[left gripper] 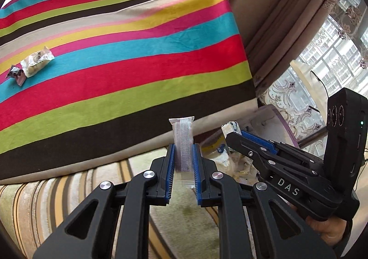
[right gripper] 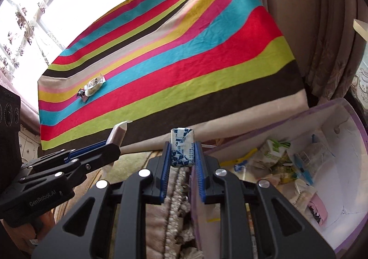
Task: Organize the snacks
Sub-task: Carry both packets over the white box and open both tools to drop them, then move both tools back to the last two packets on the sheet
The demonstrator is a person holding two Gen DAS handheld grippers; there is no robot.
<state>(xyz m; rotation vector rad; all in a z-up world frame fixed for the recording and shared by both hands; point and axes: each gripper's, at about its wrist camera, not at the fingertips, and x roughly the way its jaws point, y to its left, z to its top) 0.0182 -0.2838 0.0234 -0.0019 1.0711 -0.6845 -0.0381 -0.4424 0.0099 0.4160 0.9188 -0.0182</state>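
Observation:
My left gripper [left gripper: 182, 153] is shut on a long clear snack sachet [left gripper: 182, 141] that stands upright between its blue pads. My right gripper [right gripper: 182, 153] is shut on a small blue-and-white wrapped snack [right gripper: 182, 149]. Each gripper shows in the other's view: the right gripper [left gripper: 232, 131] to the right with its snack [left gripper: 228, 126], the left gripper [right gripper: 115, 141] to the left with the sachet [right gripper: 119, 131]. Both hang past the near edge of the striped cloth [left gripper: 128, 58]. Two wrapped snacks [left gripper: 31, 65] lie far left on the cloth [right gripper: 165, 61], also seen as small snacks [right gripper: 92, 88] from the right wrist.
A white box with a purple rim [right gripper: 345, 162], holding several snack packs, sits low on the right beside the cloth-covered surface; its rim [left gripper: 283, 116] peeks behind the right gripper. Curtains [left gripper: 264, 6] and a window stand behind. A striped rug [left gripper: 46, 201] lies below.

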